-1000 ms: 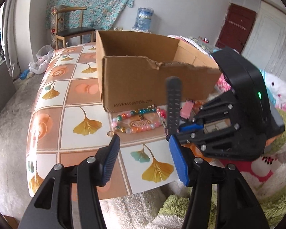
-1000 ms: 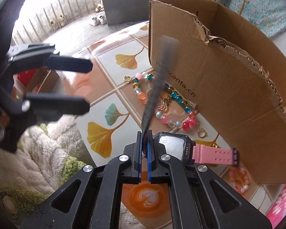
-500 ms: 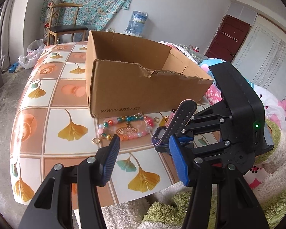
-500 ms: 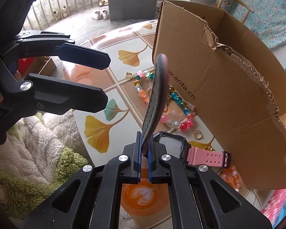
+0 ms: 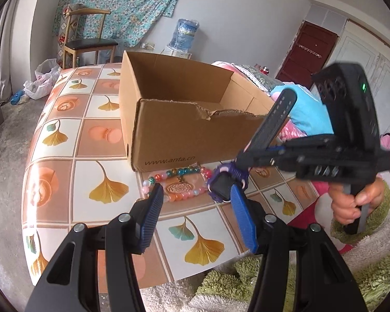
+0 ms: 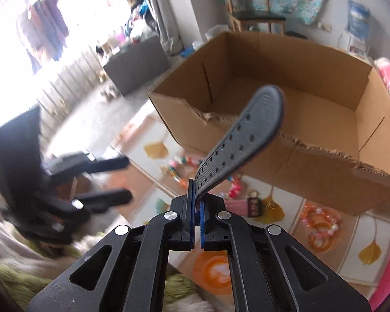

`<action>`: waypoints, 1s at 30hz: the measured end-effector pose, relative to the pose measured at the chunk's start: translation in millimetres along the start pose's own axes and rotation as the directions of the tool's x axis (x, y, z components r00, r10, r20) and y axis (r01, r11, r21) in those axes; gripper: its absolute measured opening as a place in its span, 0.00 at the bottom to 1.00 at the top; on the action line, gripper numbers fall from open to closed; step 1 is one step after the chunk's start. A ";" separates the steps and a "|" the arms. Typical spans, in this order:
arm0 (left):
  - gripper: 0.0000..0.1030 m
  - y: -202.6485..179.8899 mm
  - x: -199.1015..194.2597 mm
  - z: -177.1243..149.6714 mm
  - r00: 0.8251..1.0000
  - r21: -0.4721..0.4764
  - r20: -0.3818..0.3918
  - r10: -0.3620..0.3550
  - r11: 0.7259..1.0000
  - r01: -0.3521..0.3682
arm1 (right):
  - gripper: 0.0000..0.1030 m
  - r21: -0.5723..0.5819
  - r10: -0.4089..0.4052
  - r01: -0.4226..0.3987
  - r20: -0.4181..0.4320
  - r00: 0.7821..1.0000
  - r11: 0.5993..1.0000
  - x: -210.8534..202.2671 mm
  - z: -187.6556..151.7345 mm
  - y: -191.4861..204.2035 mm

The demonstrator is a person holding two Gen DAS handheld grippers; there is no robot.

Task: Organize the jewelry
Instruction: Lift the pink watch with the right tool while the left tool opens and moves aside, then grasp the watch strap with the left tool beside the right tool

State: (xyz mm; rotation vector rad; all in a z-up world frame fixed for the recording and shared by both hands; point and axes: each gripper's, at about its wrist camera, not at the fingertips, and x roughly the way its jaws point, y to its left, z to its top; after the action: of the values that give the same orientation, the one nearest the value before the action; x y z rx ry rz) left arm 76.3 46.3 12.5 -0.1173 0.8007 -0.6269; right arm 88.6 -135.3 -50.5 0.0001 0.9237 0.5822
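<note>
Right gripper [image 6: 197, 201] is pinching the dark watch strap [image 6: 243, 140], lifting it before the cardboard box [image 5: 184, 119] reading "www.anta.cn". Left gripper [image 5: 195, 218] is hanging spread over the bead bracelet [image 5: 179, 182] lying on the ginkgo-patterned table [image 5: 65, 156].

Right gripper [image 6: 197, 202] clamped on a watch strap [image 6: 243, 140], left gripper [image 5: 195, 213] agape.

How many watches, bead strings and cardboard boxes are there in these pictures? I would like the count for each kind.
Watch: 1
Bead strings: 2, the mixed-colour string and the orange-pink string
Cardboard box: 1
Total: 4
</note>
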 end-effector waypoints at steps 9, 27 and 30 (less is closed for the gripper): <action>0.51 -2.9 -15.2 -5.5 1.000 -0.002 -0.023 0.020 1.000 -0.020 | 0.01 0.195 0.349 -0.366 0.119 0.930 0.910 -5.0 18.2 5.8; 0.51 11.6 -14.6 -18.7 0.979 -0.022 -0.064 0.196 0.980 -0.198 | 0.01 0.357 0.188 -0.193 0.050 0.981 0.914 20.5 -23.1 -45.6; 0.51 7.0 -6.1 -19.9 0.977 0.000 -0.087 0.195 0.981 -0.196 | 0.01 0.408 0.105 -0.102 0.015 0.994 0.907 17.2 -47.1 -68.3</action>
State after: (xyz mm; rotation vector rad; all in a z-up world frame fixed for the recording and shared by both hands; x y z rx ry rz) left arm 62.5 58.0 0.1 -0.0188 0.8868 -0.4446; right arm 93.5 -196.5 -109.1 0.4279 1.0440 0.4772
